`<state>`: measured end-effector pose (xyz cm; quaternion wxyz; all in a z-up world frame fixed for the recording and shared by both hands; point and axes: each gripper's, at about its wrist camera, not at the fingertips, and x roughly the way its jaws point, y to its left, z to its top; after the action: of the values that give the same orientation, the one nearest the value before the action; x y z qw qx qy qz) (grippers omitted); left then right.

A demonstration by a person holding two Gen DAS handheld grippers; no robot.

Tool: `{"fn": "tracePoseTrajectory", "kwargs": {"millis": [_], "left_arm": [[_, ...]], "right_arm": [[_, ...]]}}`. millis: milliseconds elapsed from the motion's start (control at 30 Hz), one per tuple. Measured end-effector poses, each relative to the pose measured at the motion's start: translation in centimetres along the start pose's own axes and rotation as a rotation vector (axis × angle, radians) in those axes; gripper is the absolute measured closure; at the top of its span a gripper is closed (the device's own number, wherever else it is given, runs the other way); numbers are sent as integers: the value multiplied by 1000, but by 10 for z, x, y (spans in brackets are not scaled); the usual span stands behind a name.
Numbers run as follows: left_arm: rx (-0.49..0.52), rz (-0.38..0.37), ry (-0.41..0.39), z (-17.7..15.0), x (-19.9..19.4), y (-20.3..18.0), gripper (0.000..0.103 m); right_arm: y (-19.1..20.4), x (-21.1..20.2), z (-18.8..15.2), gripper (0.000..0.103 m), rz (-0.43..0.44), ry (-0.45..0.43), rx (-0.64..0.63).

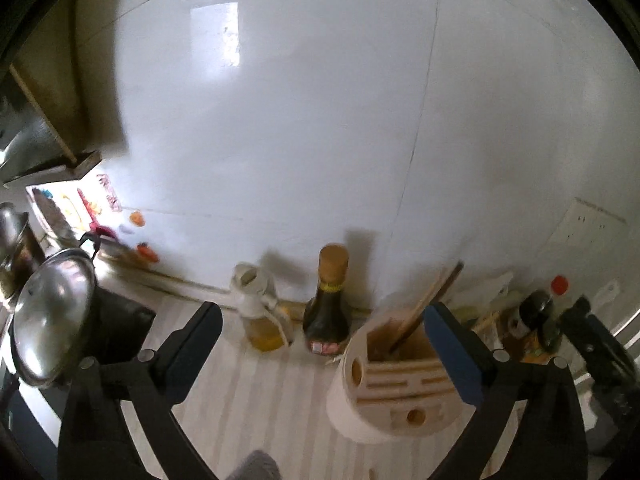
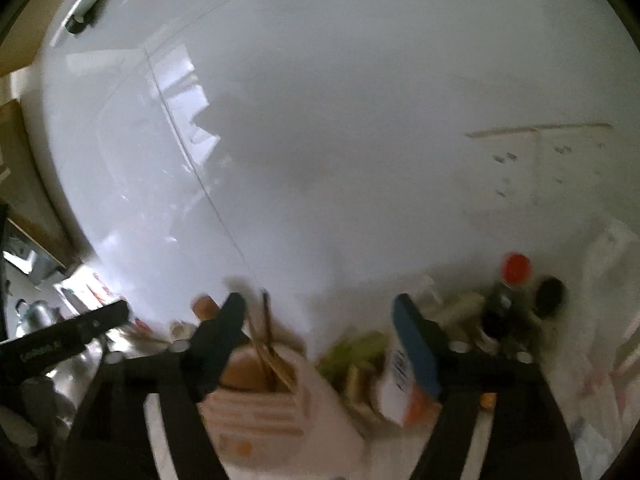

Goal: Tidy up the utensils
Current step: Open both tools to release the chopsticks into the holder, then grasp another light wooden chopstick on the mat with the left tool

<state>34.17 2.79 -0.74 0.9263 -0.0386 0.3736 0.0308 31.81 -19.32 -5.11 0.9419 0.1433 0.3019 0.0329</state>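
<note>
A cream utensil holder [image 1: 394, 384] with slots on top stands on the pale counter. Wooden chopsticks [image 1: 426, 308] lean out of its back compartment. My left gripper [image 1: 324, 340] is open and empty, its right finger close beside the holder. In the right wrist view the holder [image 2: 276, 408] sits low between the fingers with the chopsticks [image 2: 266, 340] sticking up. My right gripper [image 2: 320, 328] is open and empty above it. The left gripper's finger [image 2: 76, 332] shows at the left edge there.
A dark sauce bottle [image 1: 328, 304] and an oil bottle [image 1: 262, 312] stand by the white tiled wall. A steel pot lid [image 1: 52, 312] is at left. A red-capped bottle [image 2: 510, 296], a carton [image 2: 404, 384] and plastic bags crowd the right.
</note>
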Motion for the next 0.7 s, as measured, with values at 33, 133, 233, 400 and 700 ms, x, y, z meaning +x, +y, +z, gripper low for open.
{"fn": "tracePoseTrajectory", "kwargs": {"millis": [33, 133, 233, 400, 700], "left_arm": [[-4, -6, 10, -9, -2, 0, 0], [-11, -17, 42, -32, -3, 0, 0], [1, -22, 81, -53, -3, -8, 0], [38, -8, 172, -97, 11, -16, 0], [92, 89, 353, -179, 46, -27, 0]], "right_arm": [[-4, -8, -7, 5, -12, 11, 8], [-14, -26, -24, 0, -47, 31, 13], [-22, -39, -42, 0, -93, 63, 17], [-36, -47, -75, 0, -152, 131, 12], [-84, -24, -152, 7, -170, 408, 81]]}}
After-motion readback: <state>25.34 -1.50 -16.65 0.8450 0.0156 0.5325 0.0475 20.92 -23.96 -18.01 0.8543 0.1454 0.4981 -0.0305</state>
